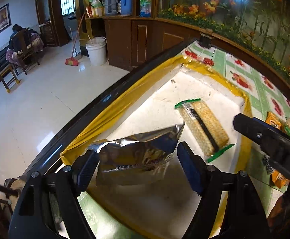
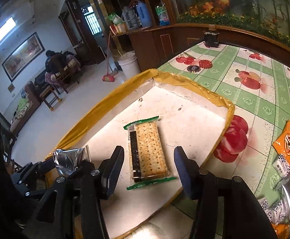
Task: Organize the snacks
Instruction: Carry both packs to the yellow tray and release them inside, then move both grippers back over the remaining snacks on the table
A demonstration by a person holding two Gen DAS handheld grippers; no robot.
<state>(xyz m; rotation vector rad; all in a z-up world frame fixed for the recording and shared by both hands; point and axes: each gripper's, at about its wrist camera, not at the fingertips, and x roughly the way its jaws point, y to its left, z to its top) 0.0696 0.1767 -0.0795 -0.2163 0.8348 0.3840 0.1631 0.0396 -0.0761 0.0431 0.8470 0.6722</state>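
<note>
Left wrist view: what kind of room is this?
Most likely a lived-in home's main room, not a lab. A fruit-print tablecloth covers the table, thermos flasks stand on a wooden cabinet, and a broom and white bucket sit on the tiled floor near a person seated on a chair.

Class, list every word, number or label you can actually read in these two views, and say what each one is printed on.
"DA": white letters on the black right gripper, cut off at the frame edge.
Clear-wrapped cracker pack with green ends: barcode strip and digits, too small.
Orange snack packet: round logo, unreadable.
Crumpled silver foil packet: print too blurred.
</note>
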